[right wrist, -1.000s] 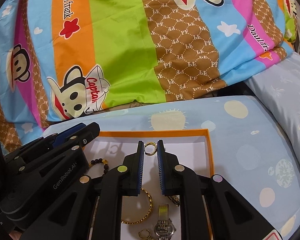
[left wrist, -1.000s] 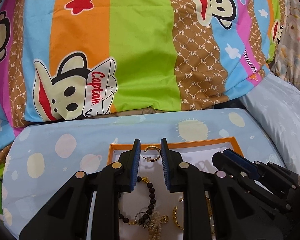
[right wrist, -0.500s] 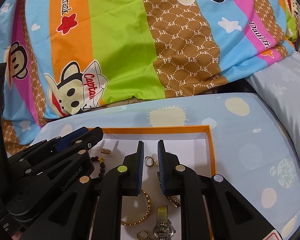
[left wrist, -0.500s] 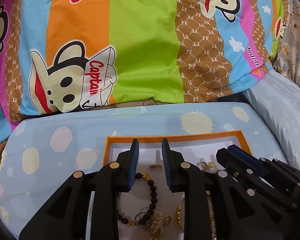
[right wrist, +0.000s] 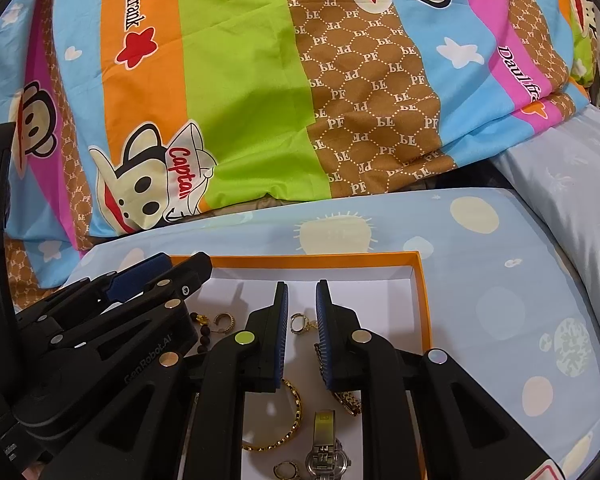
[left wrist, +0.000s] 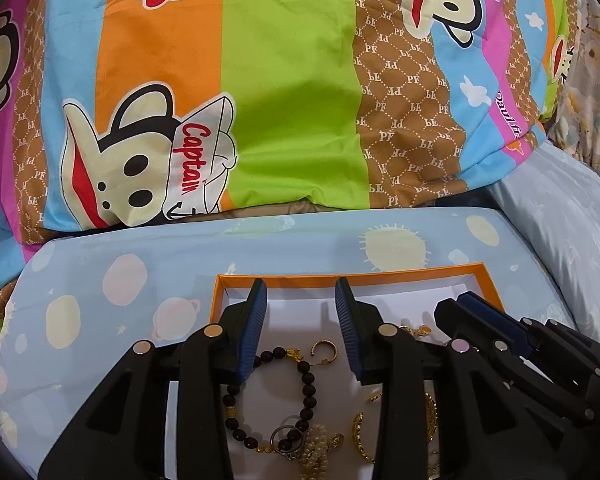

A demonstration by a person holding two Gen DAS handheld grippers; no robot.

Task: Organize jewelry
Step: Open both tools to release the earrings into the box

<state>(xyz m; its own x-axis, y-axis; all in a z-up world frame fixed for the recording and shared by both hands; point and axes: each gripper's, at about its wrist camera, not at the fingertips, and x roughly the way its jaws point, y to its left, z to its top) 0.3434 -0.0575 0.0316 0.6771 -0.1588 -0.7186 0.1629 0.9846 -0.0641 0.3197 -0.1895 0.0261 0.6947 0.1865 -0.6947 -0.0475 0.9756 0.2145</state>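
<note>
Bedding backed the orange box (right wrist: 418, 280), where the small gold ring (right wrist: 297, 323) lay just ahead between the right gripper's (right wrist: 302, 292) parted, empty jaws (left gripper (left wrist: 301, 290) wide apart, empty).

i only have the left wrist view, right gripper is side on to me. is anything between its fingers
observer: yes. In the right wrist view a small gold hoop earring lies on the floor of the orange box, between the fingers of the right gripper. The jaws stand apart, not clamped on it.
operator: anything behind that gripper that i cant see
observer: a silver watch lies flat in the box, nearer the camera than the fingertips.
operator: whats next to the watch
observer: a gold bangle lies just left of it, partly under the gripper's left finger.
</note>
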